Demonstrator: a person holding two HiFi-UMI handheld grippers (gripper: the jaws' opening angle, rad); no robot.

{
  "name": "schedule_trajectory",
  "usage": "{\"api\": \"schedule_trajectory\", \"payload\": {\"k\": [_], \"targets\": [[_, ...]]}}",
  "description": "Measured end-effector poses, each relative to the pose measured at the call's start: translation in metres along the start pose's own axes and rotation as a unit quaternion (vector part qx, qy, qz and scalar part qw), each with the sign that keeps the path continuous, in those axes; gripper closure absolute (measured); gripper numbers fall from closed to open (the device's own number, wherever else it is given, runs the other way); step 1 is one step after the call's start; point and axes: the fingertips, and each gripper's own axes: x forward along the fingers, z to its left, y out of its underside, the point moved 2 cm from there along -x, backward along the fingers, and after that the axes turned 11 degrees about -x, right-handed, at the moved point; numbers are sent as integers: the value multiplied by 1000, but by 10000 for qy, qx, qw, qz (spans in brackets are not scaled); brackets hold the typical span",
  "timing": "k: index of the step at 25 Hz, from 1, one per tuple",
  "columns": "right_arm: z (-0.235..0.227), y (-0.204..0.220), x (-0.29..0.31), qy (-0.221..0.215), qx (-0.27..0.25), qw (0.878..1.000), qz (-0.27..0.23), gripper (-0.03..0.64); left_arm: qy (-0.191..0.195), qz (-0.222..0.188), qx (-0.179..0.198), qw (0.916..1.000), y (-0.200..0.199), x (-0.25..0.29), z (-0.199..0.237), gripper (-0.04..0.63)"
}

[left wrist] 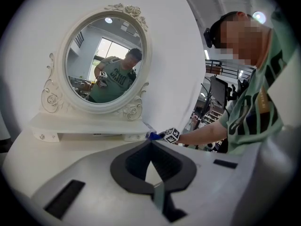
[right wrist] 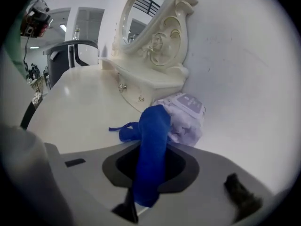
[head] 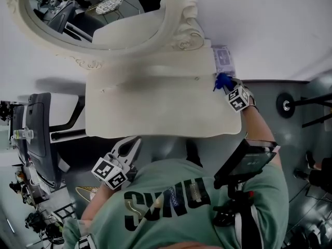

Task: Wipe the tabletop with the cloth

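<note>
A blue cloth (head: 222,81) hangs bunched in my right gripper (head: 228,85), which is shut on it at the far right corner of the cream tabletop (head: 155,102). In the right gripper view the cloth (right wrist: 155,121) drapes over the jaws of the right gripper (right wrist: 150,147), its loose end trailing onto the tabletop (right wrist: 80,102). My left gripper (head: 130,145) hangs just off the table's front edge, left of the middle. In its own view the left gripper (left wrist: 150,144) has its jaws closed together with nothing between them, pointing across the tabletop (left wrist: 47,149) toward the cloth (left wrist: 151,135).
An oval mirror (head: 98,14) on a raised drawer shelf (head: 155,69) fills the table's back against the white wall. A pale wipes pack (right wrist: 186,112) lies in the back right corner beside the cloth. A dark chair (head: 39,128) stands left; a stand base (head: 285,105) right.
</note>
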Motion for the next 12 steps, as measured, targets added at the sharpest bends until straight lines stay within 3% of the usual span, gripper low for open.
{"api": "schedule_trajectory", "payload": {"k": [3, 7, 10, 12], "targets": [[39, -2, -20, -436, -294, 9986, -76, 534, 34, 18, 4, 10000, 3, -1, 2, 598], [164, 13, -87, -1547, -633, 9851, -406, 534, 147, 1, -32, 9999, 4, 1, 3, 598], [235, 33, -125, -2059, -487, 9766, -378, 534, 248, 33, -56, 9997, 8, 4, 0, 598], [242, 37, -135, -2094, -113, 9768, -441, 534, 308, 78, -37, 9995, 10, 6, -4, 598]]}}
